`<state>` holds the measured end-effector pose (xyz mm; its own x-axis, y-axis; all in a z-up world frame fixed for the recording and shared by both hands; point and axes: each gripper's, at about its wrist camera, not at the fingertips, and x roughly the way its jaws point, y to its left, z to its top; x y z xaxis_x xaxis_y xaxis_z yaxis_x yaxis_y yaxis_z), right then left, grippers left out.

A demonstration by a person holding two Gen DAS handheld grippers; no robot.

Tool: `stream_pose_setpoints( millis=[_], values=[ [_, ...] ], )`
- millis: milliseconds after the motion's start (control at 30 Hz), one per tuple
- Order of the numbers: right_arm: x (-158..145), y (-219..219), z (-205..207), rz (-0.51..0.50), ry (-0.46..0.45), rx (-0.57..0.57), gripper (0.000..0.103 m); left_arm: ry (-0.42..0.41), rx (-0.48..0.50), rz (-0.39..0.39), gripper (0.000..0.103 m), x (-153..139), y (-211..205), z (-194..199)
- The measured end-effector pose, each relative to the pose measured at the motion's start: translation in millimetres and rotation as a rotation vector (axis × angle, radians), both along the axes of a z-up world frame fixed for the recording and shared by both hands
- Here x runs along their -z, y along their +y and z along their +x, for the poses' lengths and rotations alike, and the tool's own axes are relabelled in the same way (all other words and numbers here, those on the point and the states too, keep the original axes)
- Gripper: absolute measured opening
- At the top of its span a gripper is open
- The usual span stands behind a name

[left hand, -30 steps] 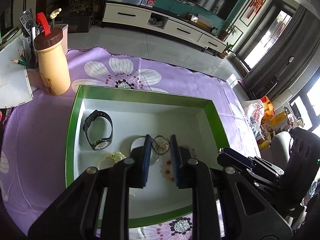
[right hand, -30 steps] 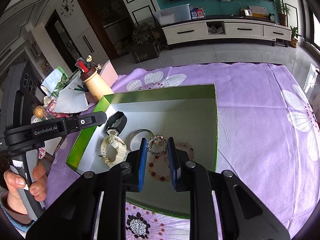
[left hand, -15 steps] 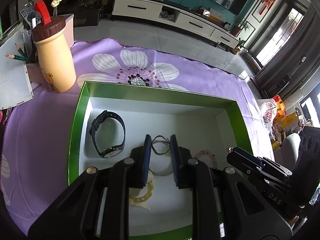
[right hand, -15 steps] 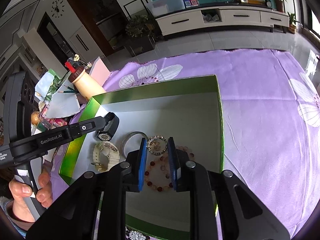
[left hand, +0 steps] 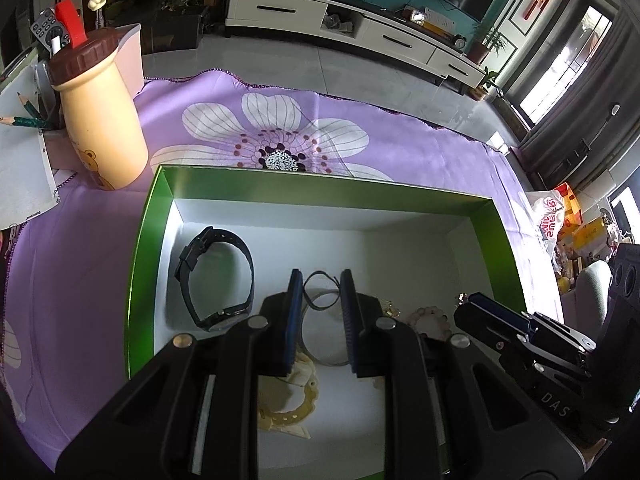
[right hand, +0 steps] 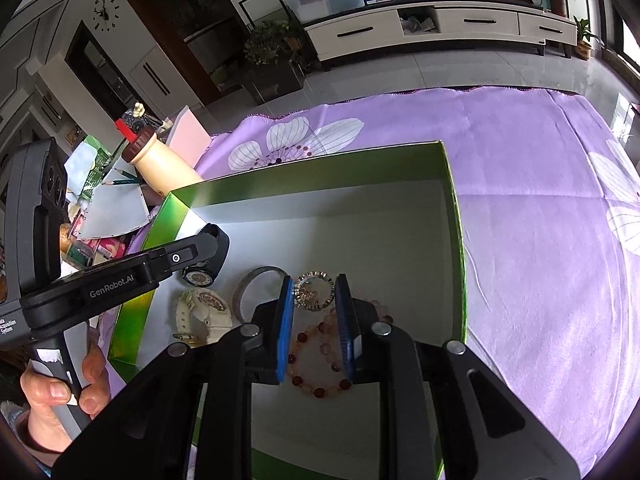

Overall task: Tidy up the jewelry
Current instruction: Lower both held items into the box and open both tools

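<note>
A purple flower-print cloth (right hand: 540, 184) covers the table in a living room with a white TV cabinet (right hand: 436, 26). On it stands a green-rimmed white box (left hand: 320, 194) holding a black watch (left hand: 218, 276), cream watch (right hand: 204, 310), silver bangle (right hand: 250, 288), crystal-set ring (right hand: 314, 290) and bead bracelet (right hand: 316, 364). Left gripper (left hand: 320, 280) and right gripper (right hand: 312, 286) hang over the jewelry, jaws narrowly apart, gripping nothing.

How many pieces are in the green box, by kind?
Watches: 2, black watch and cream watch
Bangles: 1, silver bangle
Bead bracelets: 1, bead bracelet
Sparkly round pieces: 1, rhinestone ring piece
Total: 5
</note>
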<state>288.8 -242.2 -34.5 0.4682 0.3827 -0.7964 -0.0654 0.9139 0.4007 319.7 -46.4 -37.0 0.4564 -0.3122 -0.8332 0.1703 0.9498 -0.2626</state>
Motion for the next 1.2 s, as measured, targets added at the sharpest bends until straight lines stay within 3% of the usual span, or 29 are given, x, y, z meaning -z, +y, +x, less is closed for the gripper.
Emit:
stream_pose_setpoints(
  millis=[1200],
  values=[
    [1.6, 16.5, 13.2, -0.08, 0.006, -0.044, 0.021, -0.003, 0.013, 0.041, 0.019, 6.6, -7.4, 2.6]
  ],
)
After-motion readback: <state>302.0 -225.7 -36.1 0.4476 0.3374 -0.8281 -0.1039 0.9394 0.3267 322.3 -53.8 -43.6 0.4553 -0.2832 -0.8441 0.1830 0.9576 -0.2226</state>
